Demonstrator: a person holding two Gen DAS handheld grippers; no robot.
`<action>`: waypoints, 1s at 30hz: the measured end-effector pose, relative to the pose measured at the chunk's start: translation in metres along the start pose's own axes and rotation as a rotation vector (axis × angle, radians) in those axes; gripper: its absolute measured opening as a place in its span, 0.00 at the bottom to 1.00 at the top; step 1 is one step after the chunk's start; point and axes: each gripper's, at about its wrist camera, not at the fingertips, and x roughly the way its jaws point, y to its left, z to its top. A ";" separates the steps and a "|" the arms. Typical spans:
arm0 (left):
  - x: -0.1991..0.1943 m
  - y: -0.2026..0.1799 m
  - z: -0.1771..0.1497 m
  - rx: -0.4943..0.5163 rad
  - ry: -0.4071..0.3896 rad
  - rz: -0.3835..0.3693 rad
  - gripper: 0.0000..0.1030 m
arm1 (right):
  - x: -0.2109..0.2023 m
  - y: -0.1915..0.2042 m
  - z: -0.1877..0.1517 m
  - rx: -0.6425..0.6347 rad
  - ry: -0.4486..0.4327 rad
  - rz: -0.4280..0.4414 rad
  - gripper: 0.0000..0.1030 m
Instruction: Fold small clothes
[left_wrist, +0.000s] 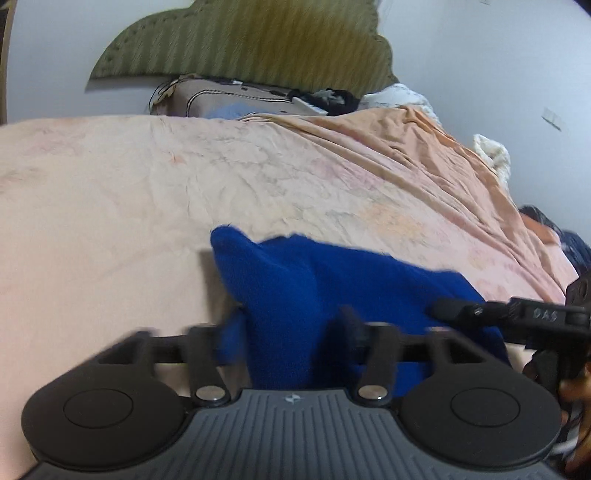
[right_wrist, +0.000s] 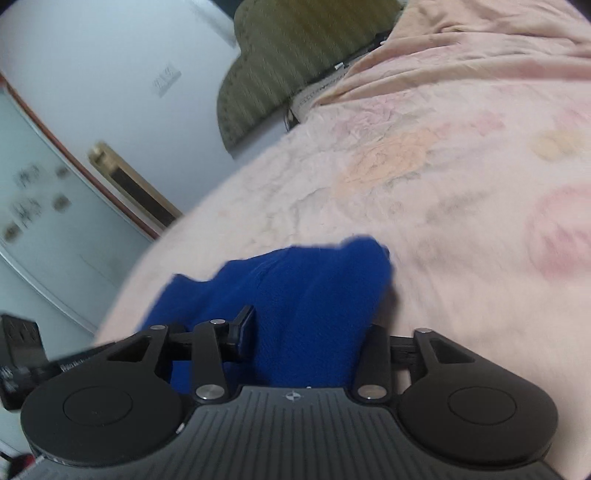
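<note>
A small royal-blue fleece garment (left_wrist: 332, 280) lies bunched on the peach floral bedsheet (left_wrist: 166, 177). My left gripper (left_wrist: 291, 317) straddles its left end. The jaws stand wide apart with a ridge of cloth rising between them, and the pads do not visibly pinch it. In the right wrist view the same garment (right_wrist: 306, 280) fills the gap of my right gripper (right_wrist: 310, 326) and covers its right finger. Those jaws are parted too. One of the right gripper's fingertips (left_wrist: 447, 310) rests on the garment's right end.
The sheet (right_wrist: 461, 166) stretches far ahead of both grippers. An olive headboard (left_wrist: 251, 40) and a brown pillow (left_wrist: 221, 99) are at the bed's far end. White fluffy fabric (left_wrist: 491, 155) and dark clothes (left_wrist: 569, 243) sit along the right edge. A glass door (right_wrist: 37, 192) stands left.
</note>
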 end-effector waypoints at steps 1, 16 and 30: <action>-0.013 -0.001 -0.009 -0.003 -0.008 -0.013 0.71 | -0.014 0.001 -0.006 -0.007 -0.005 0.007 0.50; -0.054 0.003 -0.087 -0.192 0.104 -0.239 0.12 | -0.087 0.004 -0.090 0.092 0.154 0.120 0.16; -0.117 -0.030 -0.092 0.026 0.025 0.013 0.56 | -0.154 0.078 -0.128 -0.158 -0.088 -0.225 0.32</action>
